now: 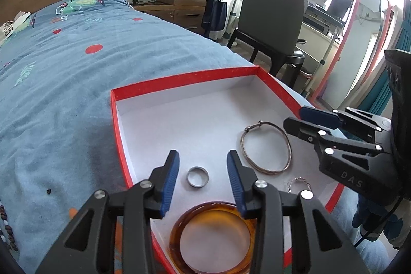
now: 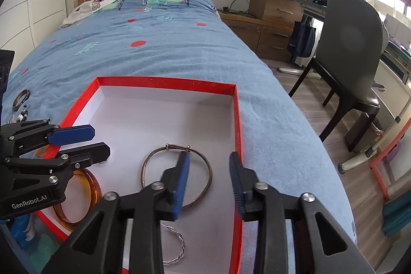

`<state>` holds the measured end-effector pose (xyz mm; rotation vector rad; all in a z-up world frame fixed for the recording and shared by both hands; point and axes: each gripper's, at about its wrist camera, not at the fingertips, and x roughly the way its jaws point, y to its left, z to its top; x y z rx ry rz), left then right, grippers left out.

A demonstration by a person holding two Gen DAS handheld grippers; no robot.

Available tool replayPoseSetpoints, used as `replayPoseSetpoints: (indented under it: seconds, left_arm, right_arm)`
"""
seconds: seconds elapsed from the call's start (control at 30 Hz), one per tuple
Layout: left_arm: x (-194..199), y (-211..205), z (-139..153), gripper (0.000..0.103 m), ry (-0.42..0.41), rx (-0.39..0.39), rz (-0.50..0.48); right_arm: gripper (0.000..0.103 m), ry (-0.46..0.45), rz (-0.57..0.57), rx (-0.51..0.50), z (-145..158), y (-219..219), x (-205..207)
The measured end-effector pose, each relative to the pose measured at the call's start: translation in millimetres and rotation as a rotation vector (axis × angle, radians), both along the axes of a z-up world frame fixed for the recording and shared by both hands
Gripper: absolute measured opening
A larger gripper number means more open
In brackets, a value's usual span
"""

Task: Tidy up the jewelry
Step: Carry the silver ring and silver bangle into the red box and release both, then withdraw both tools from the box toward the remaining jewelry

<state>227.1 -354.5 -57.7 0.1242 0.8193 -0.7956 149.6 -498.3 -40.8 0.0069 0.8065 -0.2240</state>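
Observation:
A red box [image 1: 185, 77] with a white floor lies on the bed. In it are a small silver ring [image 1: 197, 176], an amber bangle [image 1: 213, 235], a thin metal bangle [image 1: 267, 148] and a twisted silver bracelet [image 1: 299, 184]. My left gripper [image 1: 203, 154] is open, and the ring lies on the floor between its blue pads, untouched. My right gripper [image 2: 208, 157] is open too, low over the thin metal bangle [image 2: 146, 166], gripping nothing. Its view shows the amber bangle [image 2: 92, 186], the twisted bracelet [image 2: 177, 243] and the left gripper [image 2: 100, 140].
The box [image 2: 167, 81] rests near the bed's right edge on a blue cover [image 1: 77, 94]. A dark bangle [image 2: 21, 98] and beads [image 2: 23, 112] lie on the cover left of the box. A grey chair [image 2: 352, 43] and wooden drawers [image 2: 274, 4] stand beside the bed.

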Motion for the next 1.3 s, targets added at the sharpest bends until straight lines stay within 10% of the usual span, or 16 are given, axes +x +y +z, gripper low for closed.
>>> replayPoseSetpoints:
  seconds: [0.67,1.3]
  left_arm:
    - [-36.9,22.5,74.0,0.039,-0.097,-0.021,0.069]
    - [-151.7,127.3,182.9,0.052,-0.246,0.019,0.269]
  right_arm:
    - [0.041,-0.106,-0.101,0.055,56.4,-11.2,-48.2]
    - [0.046,-0.243,-0.031,0.107,145.9,45.2,-136.2]
